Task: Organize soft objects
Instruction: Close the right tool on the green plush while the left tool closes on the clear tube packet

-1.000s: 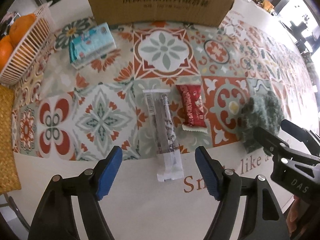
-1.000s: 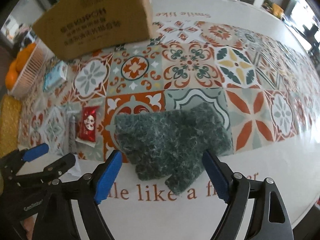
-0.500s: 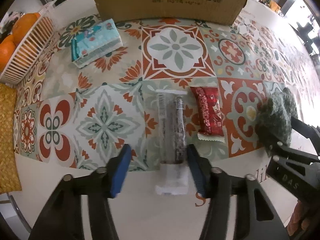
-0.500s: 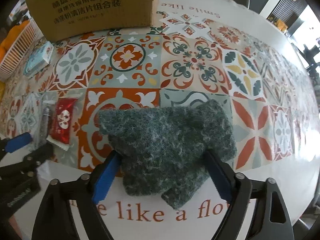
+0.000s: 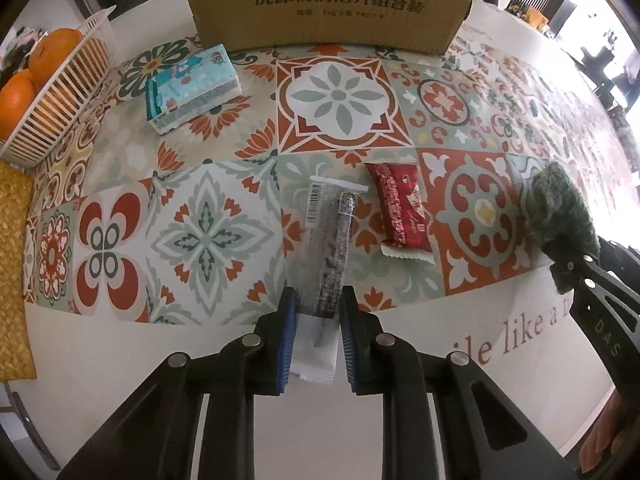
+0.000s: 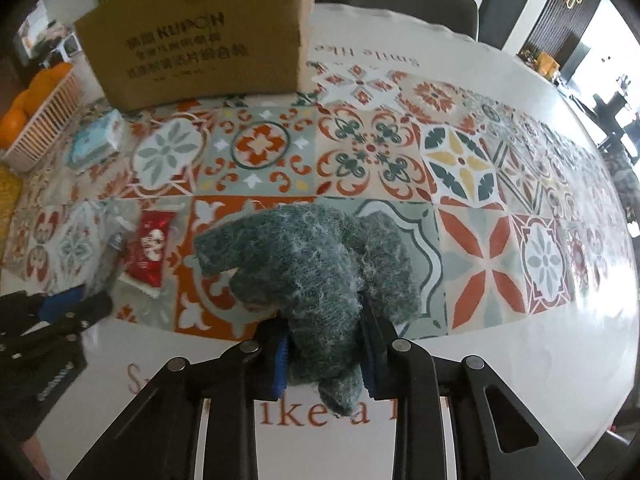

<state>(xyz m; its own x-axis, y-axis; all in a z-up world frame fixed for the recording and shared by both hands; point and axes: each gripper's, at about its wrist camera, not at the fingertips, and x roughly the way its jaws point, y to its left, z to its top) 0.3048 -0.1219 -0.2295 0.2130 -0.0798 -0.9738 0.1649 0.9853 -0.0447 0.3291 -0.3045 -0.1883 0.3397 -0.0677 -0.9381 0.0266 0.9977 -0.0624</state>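
Observation:
My left gripper (image 5: 316, 312) is shut on the near end of a long clear snack packet (image 5: 330, 248) that lies on the patterned tablecloth (image 5: 216, 232). My right gripper (image 6: 324, 344) is shut on a fuzzy dark green cloth (image 6: 312, 260), bunched between its blue pads; the cloth also shows in the left wrist view (image 5: 558, 216). A red snack packet (image 5: 402, 210) lies just right of the clear one and shows in the right wrist view (image 6: 150, 246). The left gripper shows at the lower left of the right wrist view (image 6: 68, 308).
A large cardboard box (image 5: 328, 0) stands at the back. A blue tissue pack (image 5: 192, 84) lies in front of it to the left. A white basket (image 5: 60, 100) with oranges stands far left, beside a woven mat (image 5: 14, 272). The table edge runs close below both grippers.
Both grippers moved forward and closed: the left onto the clear packet's near end, the right onto the green cloth, which is now bunched up.

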